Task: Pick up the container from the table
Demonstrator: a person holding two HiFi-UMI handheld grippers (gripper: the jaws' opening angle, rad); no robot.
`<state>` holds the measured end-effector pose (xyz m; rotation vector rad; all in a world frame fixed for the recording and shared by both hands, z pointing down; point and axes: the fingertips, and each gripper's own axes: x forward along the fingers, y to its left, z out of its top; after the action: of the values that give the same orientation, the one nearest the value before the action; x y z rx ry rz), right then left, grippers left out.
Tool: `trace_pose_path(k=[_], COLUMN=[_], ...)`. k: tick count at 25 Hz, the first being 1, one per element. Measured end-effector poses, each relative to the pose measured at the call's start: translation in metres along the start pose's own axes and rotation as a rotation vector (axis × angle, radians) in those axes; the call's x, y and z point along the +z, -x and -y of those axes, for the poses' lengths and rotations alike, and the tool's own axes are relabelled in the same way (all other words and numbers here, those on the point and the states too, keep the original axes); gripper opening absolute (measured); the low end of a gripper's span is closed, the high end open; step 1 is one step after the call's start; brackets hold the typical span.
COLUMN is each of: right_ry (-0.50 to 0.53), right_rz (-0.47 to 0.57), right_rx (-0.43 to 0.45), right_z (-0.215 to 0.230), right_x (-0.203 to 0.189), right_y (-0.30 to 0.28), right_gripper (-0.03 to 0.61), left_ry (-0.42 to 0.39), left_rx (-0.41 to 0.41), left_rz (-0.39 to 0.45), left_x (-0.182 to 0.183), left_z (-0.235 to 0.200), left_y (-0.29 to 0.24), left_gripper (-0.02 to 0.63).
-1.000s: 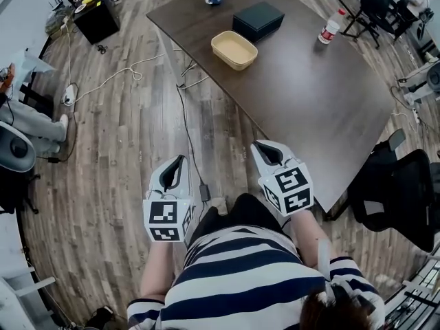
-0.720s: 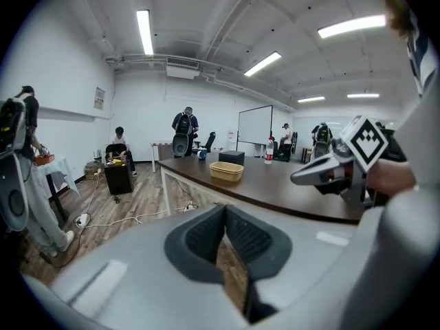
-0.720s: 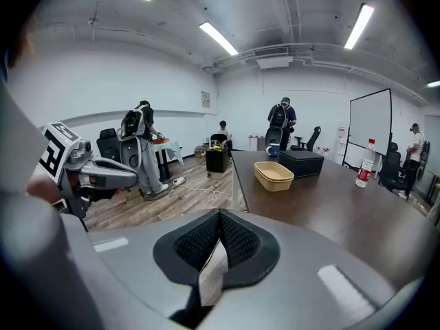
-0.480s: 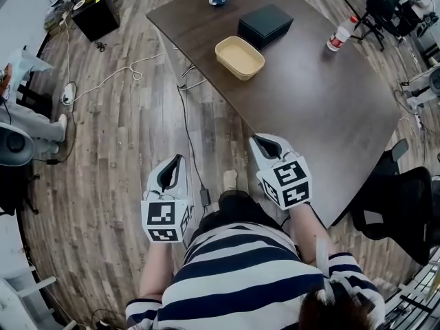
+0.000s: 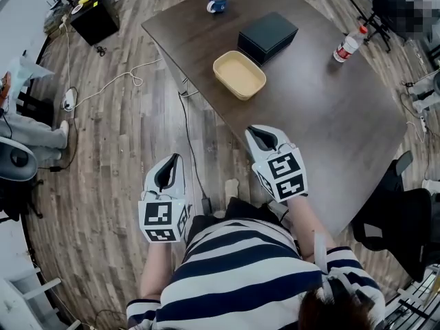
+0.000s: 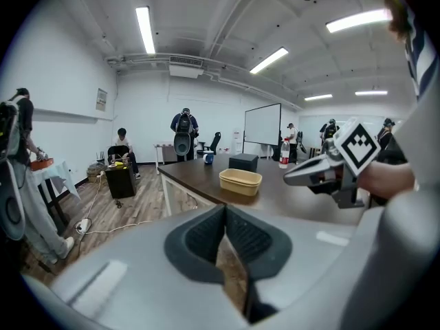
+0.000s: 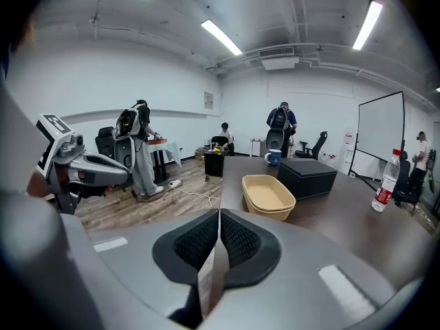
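Observation:
The container (image 5: 239,74) is a shallow tan rectangular tub, empty, on the dark brown table (image 5: 330,115); it also shows in the left gripper view (image 6: 240,181) and the right gripper view (image 7: 268,196). My right gripper (image 5: 251,129) hovers over the table's near edge, well short of the tub; its jaws are opening from shut, the pads (image 7: 218,213) only a slit apart with nothing between them. My left gripper (image 5: 180,158) is over the wooden floor left of the table, pads (image 6: 225,208) together and empty.
A black box (image 5: 268,36) sits just behind the tub, a blue mug (image 5: 217,1) at the far corner, a bottle (image 5: 349,45) to the right. Cables (image 5: 192,150) run over the floor. A black office chair (image 5: 385,218) stands right of the table.
Both grippers have travelled forward toward the table; the right one has gone from beside the table's corner to above its near edge. The tub lies closer in view.

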<state>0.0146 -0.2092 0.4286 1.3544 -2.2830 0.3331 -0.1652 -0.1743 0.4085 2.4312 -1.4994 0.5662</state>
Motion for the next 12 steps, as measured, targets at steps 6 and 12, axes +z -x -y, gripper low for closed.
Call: trace_pose_path(k=[6,12], right_ry=[0.025,0.056], right_rz=[-0.018,-0.026], right_rx=[0.019,0.034], right_z=[0.026,0.041], right_x=[0.006,0.013], right_y=[-0.032,-0.062], right_gripper=[0.034,0.071], left_ry=[0.003,0.008], left_rx=[0.023,0.043], left_rz=[-0.020,-0.036], left_x=[0.008,0.012], left_z=[-0.005,-0.013], left_y=[-0.025,-0.045], left_gripper=[0.000,0.000])
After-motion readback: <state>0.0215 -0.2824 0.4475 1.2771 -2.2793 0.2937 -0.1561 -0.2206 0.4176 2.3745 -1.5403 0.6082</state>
